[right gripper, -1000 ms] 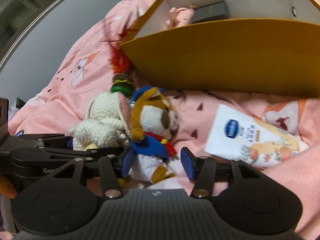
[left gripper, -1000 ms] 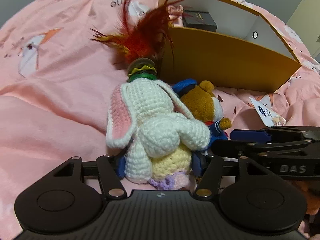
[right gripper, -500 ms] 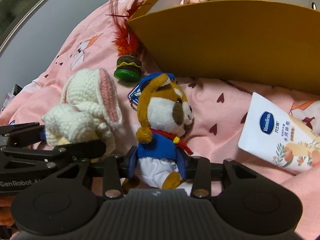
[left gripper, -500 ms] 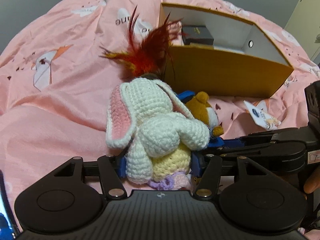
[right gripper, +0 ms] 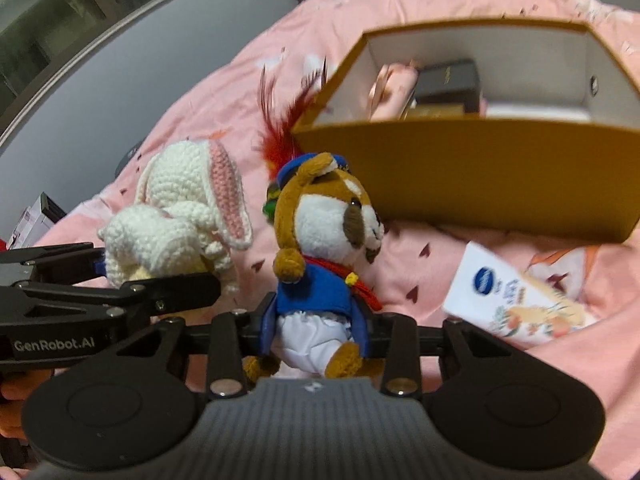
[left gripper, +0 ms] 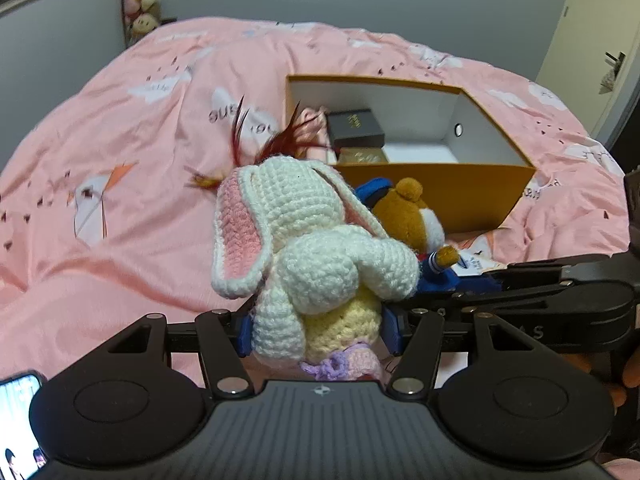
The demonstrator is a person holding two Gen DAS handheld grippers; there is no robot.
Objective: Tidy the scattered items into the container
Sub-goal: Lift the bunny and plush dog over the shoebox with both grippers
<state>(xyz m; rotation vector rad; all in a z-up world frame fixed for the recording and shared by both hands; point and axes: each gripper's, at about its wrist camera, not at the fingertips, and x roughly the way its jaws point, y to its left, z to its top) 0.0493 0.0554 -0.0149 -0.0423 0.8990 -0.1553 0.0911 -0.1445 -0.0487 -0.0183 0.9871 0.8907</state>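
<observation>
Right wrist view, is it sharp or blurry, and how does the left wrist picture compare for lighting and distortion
Right wrist view: motion-blurred, the orange box and lotion tube smeared, the dog plush near the lens clearer. Left wrist view: sharper, crochet bunny stitches crisp, only the feather toy blurred. Both: dim warm indoor light, strong fisheye bending, dark corners.

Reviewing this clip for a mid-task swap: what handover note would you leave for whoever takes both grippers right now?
Left gripper: shut on the crochet bunny.
Right gripper: jaws have just been closing, now shut on the sailor plush.
Both toys are near the box's front wall.
Done: black case and a pink item are in the box.
Left: drop both toys in, then the feather toy and lotion tube, both on the bedspread.
</observation>
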